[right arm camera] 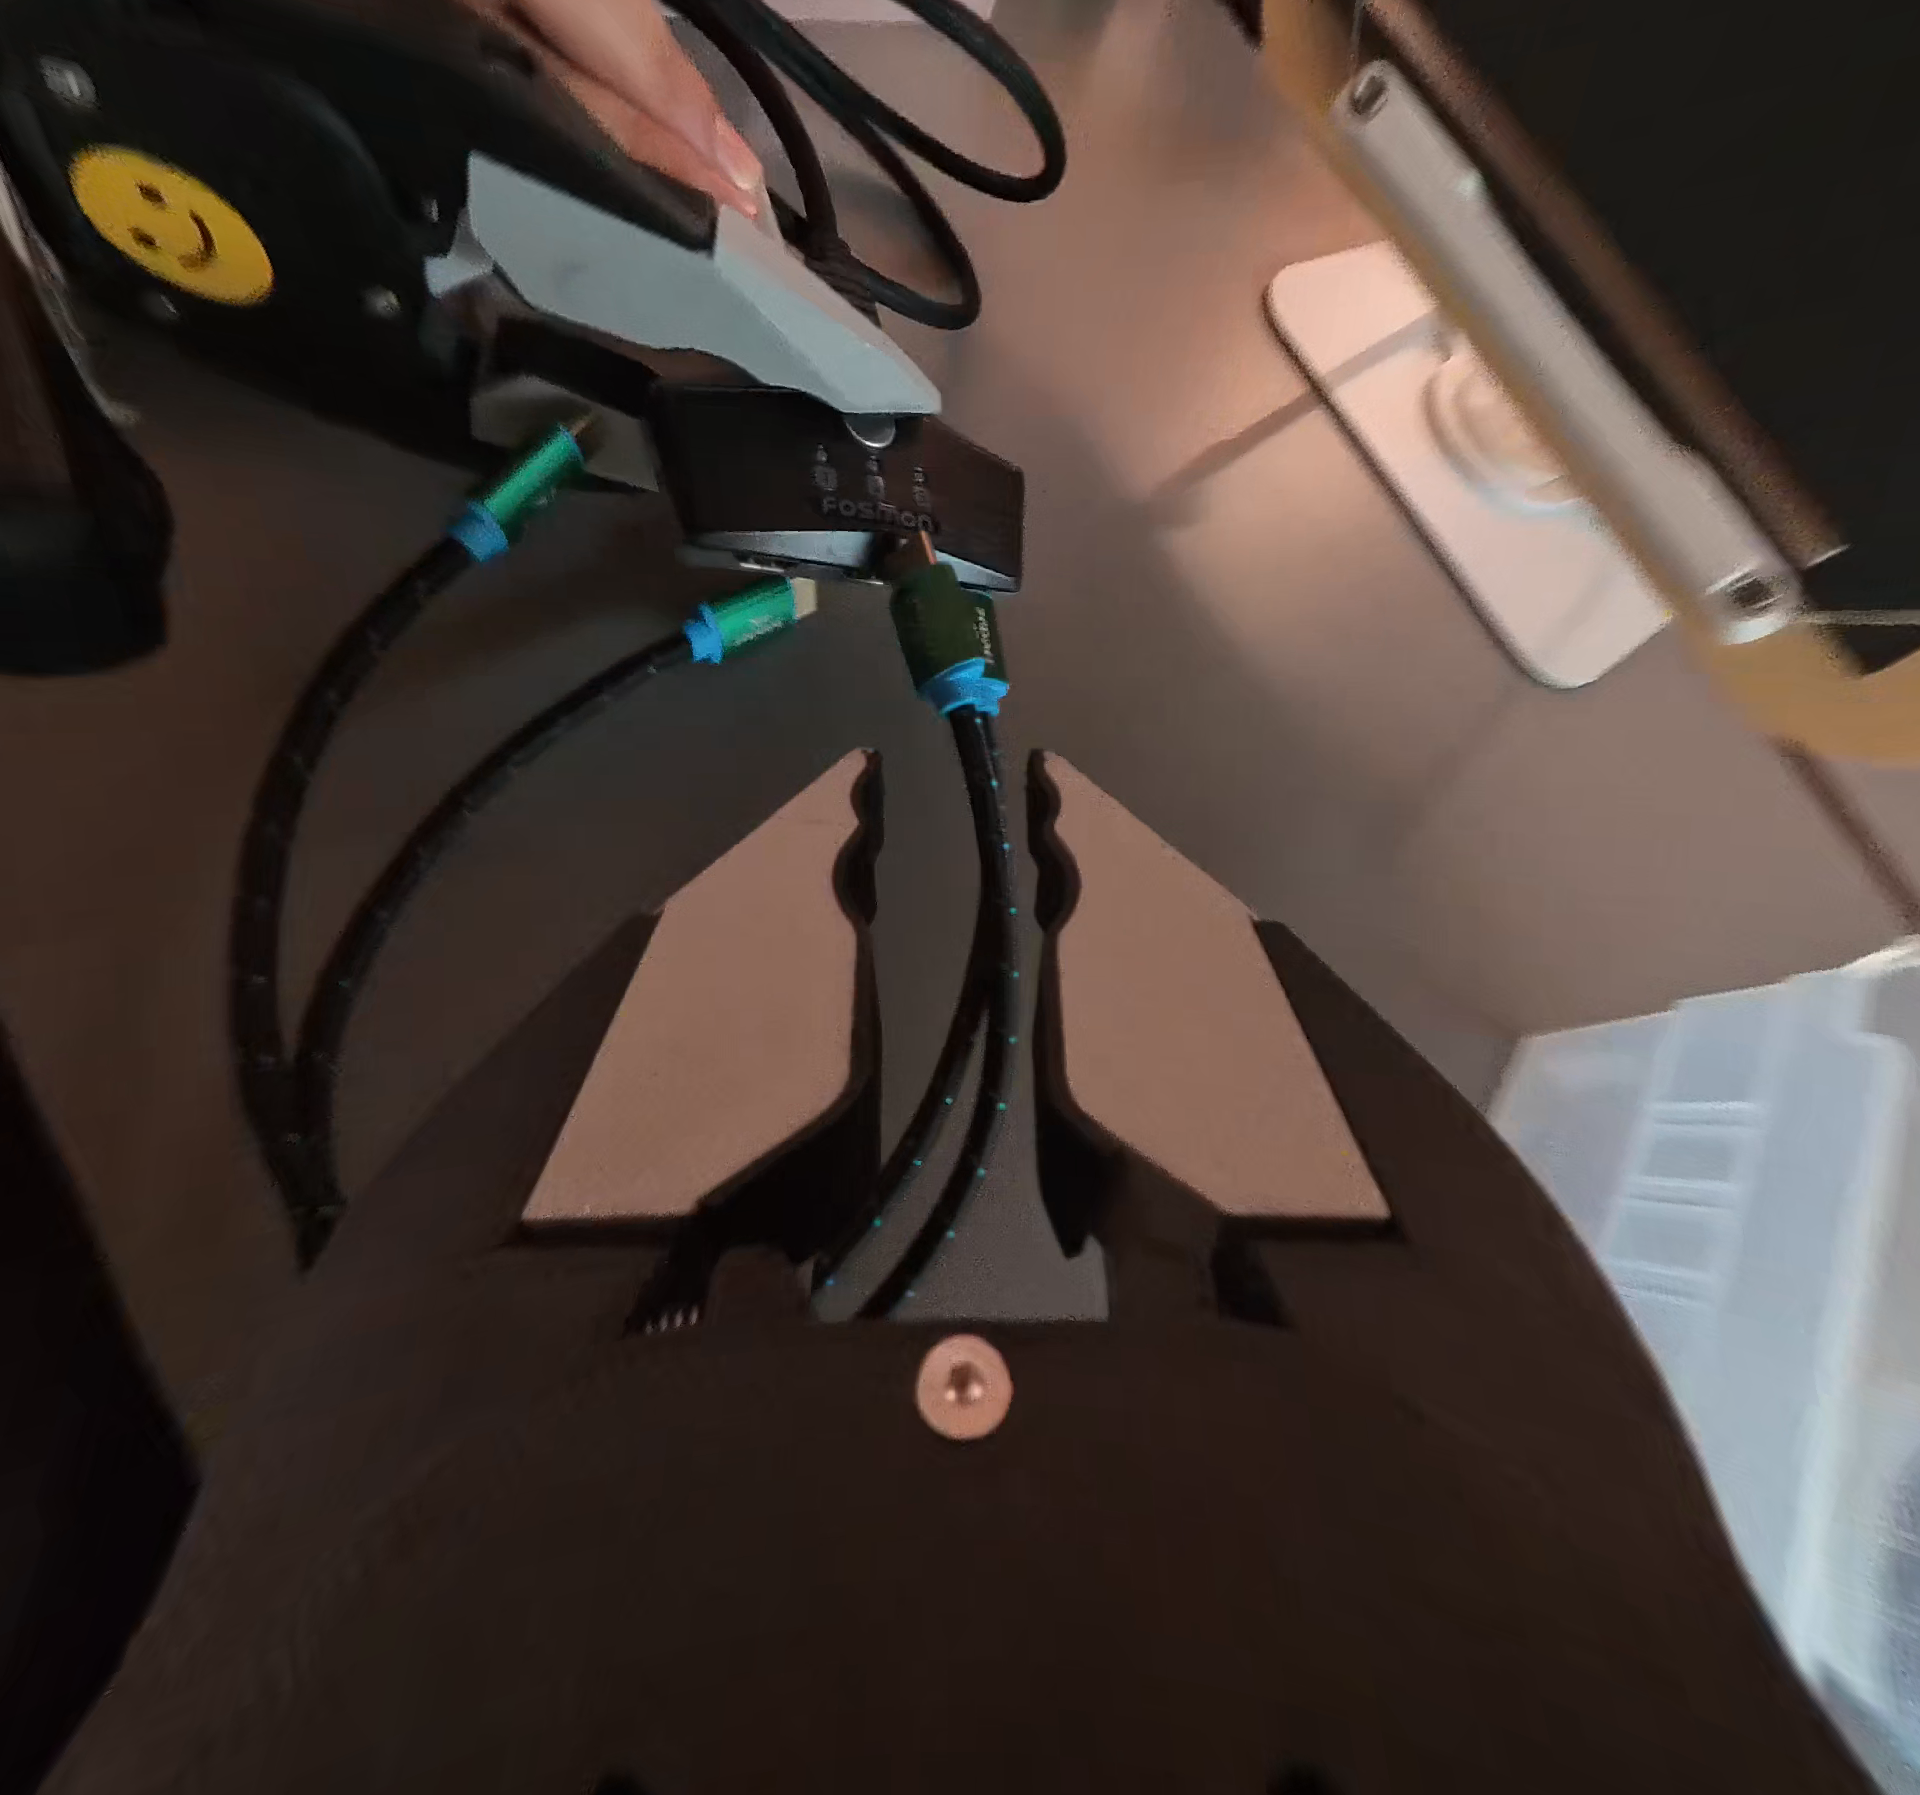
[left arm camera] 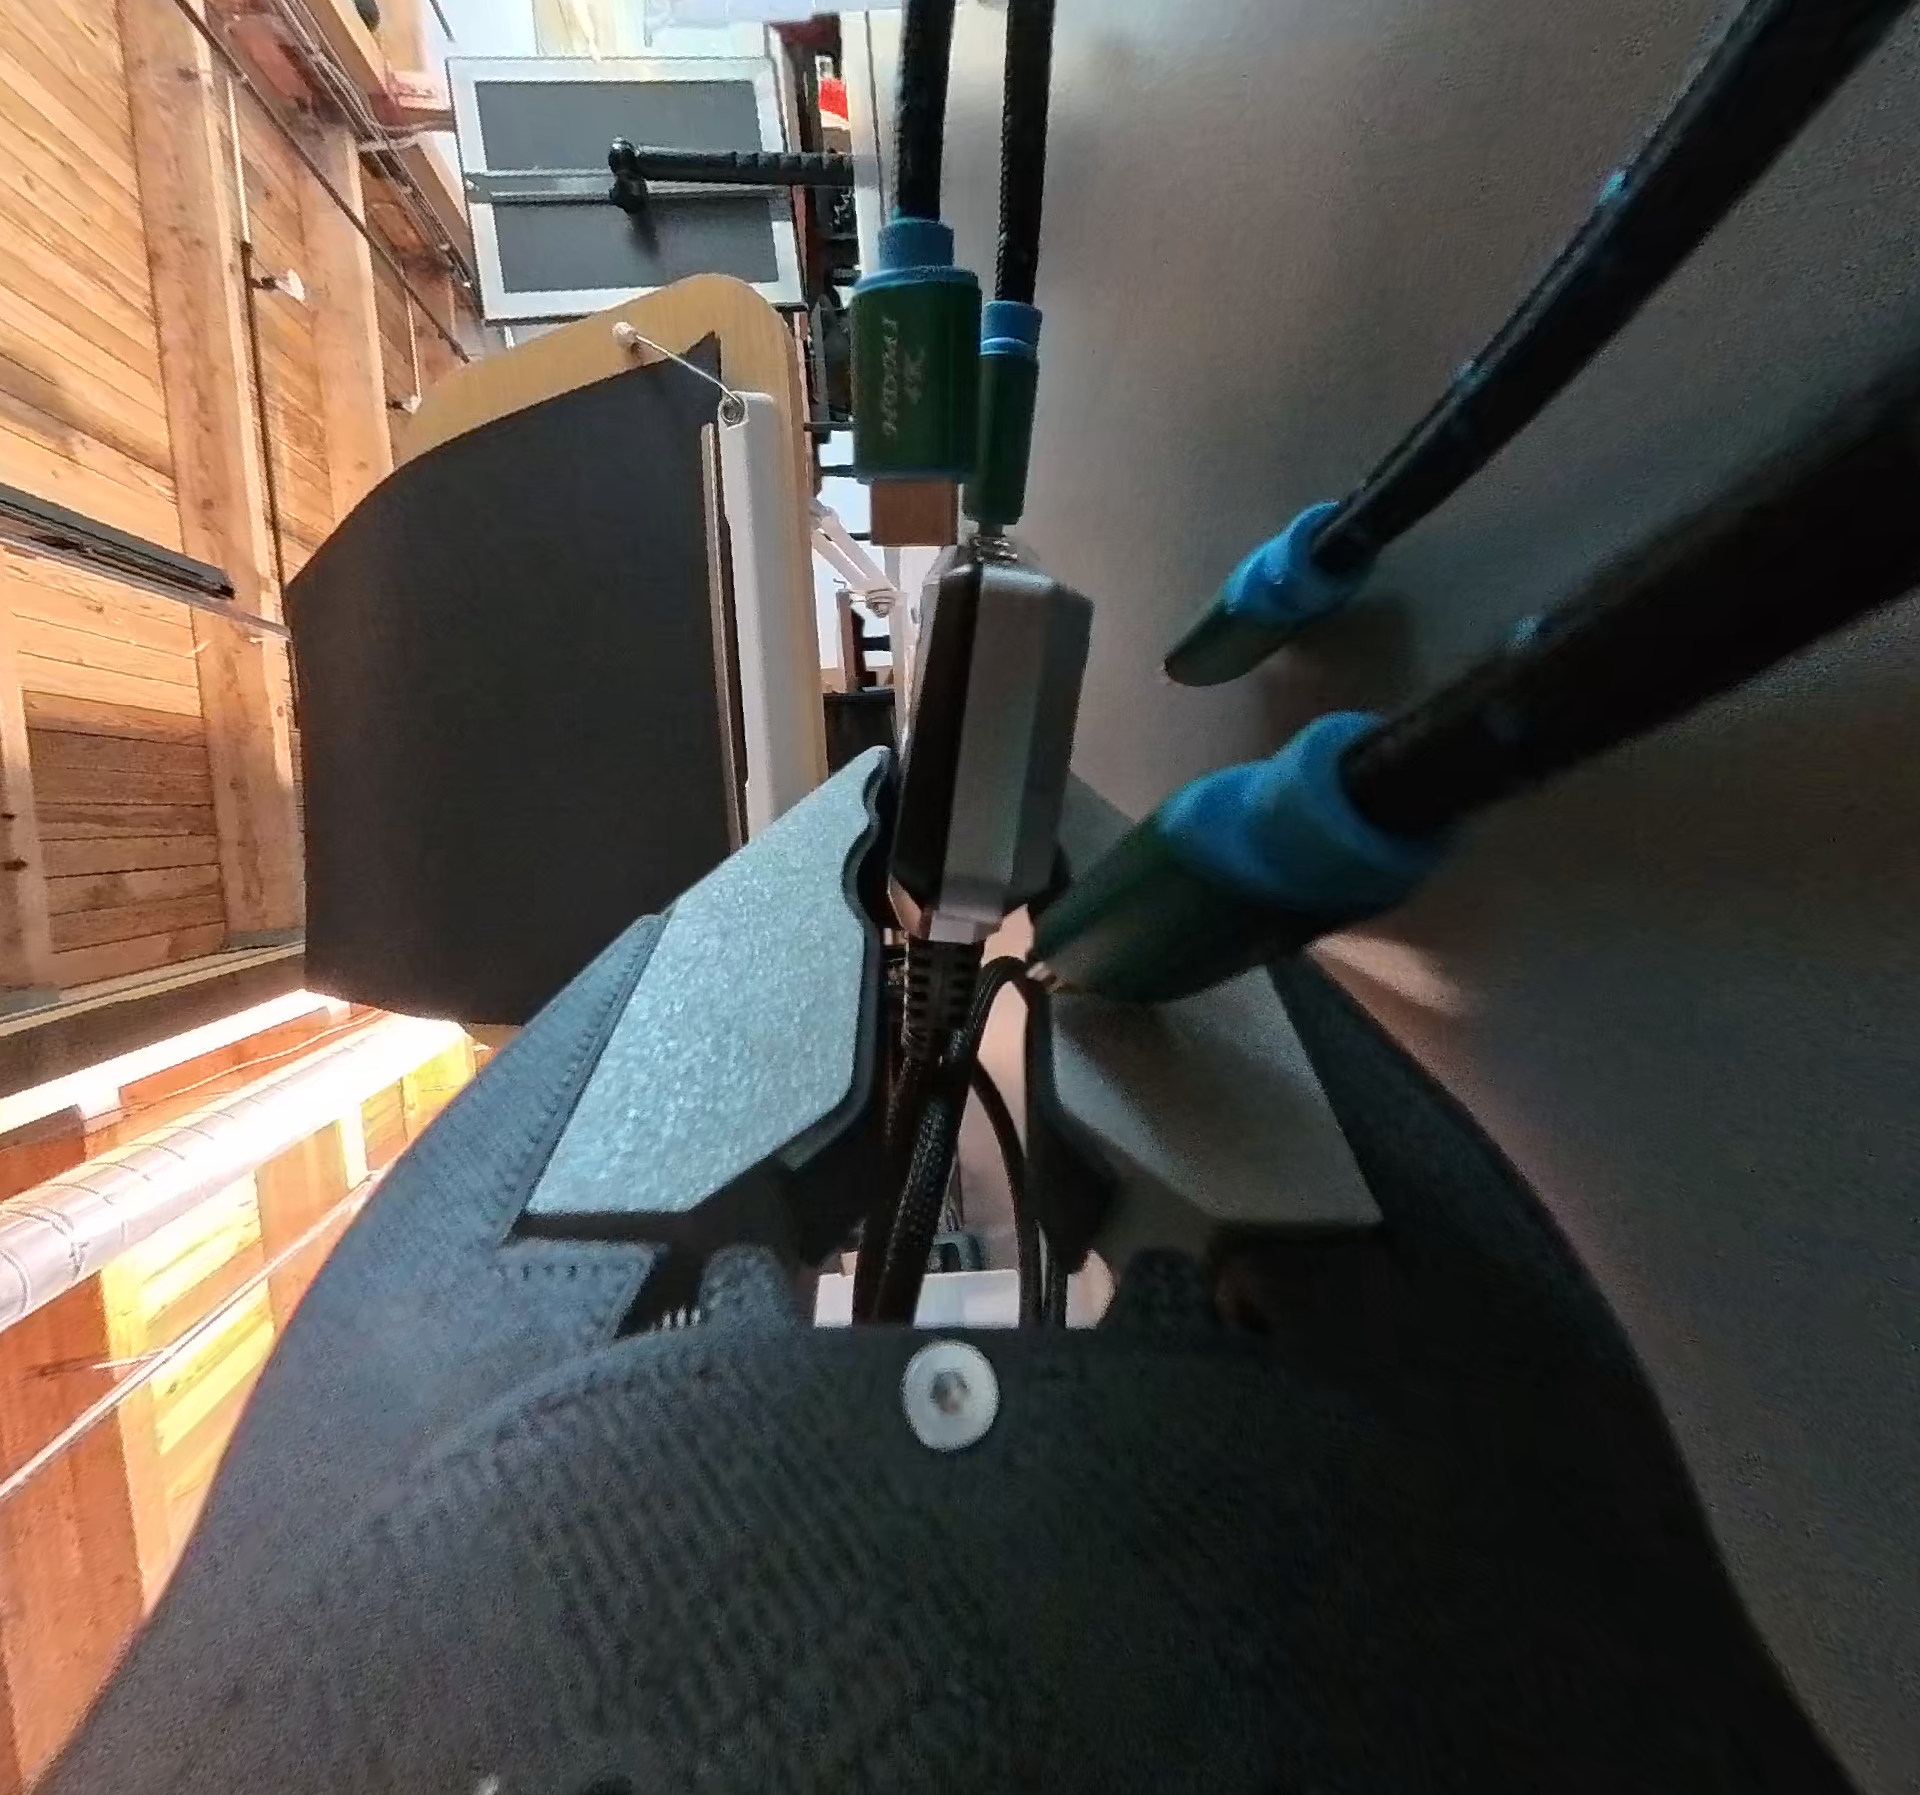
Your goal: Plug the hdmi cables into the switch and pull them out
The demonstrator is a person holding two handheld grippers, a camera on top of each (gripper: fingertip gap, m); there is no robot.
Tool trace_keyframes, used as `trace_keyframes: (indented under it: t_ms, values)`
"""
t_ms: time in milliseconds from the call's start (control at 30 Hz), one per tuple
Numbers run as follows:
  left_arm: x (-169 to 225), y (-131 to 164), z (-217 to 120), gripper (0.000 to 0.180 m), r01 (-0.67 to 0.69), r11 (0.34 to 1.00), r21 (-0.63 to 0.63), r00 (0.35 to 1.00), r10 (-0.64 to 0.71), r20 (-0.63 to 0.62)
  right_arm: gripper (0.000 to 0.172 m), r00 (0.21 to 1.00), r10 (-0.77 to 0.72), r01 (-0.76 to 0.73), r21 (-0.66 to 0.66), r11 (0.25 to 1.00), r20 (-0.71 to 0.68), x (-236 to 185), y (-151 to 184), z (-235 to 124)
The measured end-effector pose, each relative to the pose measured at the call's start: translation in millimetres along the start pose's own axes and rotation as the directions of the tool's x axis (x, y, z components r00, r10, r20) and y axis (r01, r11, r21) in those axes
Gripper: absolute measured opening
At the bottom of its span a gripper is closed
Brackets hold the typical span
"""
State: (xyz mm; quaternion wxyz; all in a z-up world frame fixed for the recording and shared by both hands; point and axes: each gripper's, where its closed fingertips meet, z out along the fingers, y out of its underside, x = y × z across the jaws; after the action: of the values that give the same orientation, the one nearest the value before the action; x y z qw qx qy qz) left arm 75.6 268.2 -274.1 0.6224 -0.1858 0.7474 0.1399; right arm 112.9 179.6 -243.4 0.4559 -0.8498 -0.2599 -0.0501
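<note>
In the right wrist view, the right hand-held gripper [right arm camera: 954, 779] stands released just short of the switch, its fingers apart with a black braided cable [right arm camera: 997, 914] running between them, clear of both pads. Beyond the fingertips that cable's green plug [right arm camera: 948, 639] sits tilted at a port of the black switch [right arm camera: 852, 488]. The left hand-held gripper [right arm camera: 831, 395] clamps the switch from the left, raised off the grey table [right arm camera: 1195, 519]. Two more green plugs [right arm camera: 748, 618] lie loose left of the switch, and farther back a coil of black cable [right arm camera: 935, 124] rests on the table.
</note>
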Motion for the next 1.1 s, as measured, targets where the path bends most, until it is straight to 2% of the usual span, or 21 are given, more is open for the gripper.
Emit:
trace_keyframes:
  t_ms: [133, 300, 500, 567, 700, 833, 933, 1100]
  values:
    - [1, 0, 0, 0.021, 0.005, 1.000, 0.000, 1.000, -0.005, -0.005, 0.020, 0.940, -0.263, 0.258, -0.051, 0.965, -0.216, 5, 4, 5]
    - [2, -1, 0, 0.021, 0.004, 1.000, -0.001, 1.000, -0.004, -0.008, 0.013, 0.851, -0.438, 0.430, -0.093, 0.898, -0.288, 1, 4, 27]
    - [1, -1, 0, 0.021, 0.013, 1.000, 0.007, 1.000, -0.013, -0.008, 0.025, 0.838, -0.487, 0.471, -0.126, 0.873, -0.246, 8, 6, 46]
    - [1, 0, 0, 0.021, 0.018, 1.000, 0.009, 1.000, -0.018, -0.010, 0.017, 0.850, -0.480, 0.468, -0.107, 0.877, -0.218, 6, 5, 50]
    - [0, 2, 0, 0.021, 0.021, 1.000, 0.009, 1.000, -0.021, -0.005, 0.015, 0.844, -0.483, 0.477, -0.083, 0.875, -0.233, 8, 1, 52]
    - [0, 3, 1, 0.021, 0.010, 1.000, 0.003, 1.000, -0.010, 0.004, 0.015, 0.905, -0.387, 0.388, -0.031, 0.921, -0.176, 4, -2, 45]
    - [0, 3, 2, 0.021, -0.005, 1.000, -0.009, 1.000, 0.006, 0.012, 0.015, 0.981, -0.194, 0.194, 0.008, 0.981, 0.012, -3, -3, 38]
    - [-1, 3, 2, 0.022, -0.030, 0.999, -0.019, 0.999, 0.030, 0.027, 0.014, 0.963, 0.072, -0.057, -0.064, 0.996, 0.260, -10, 0, 33]
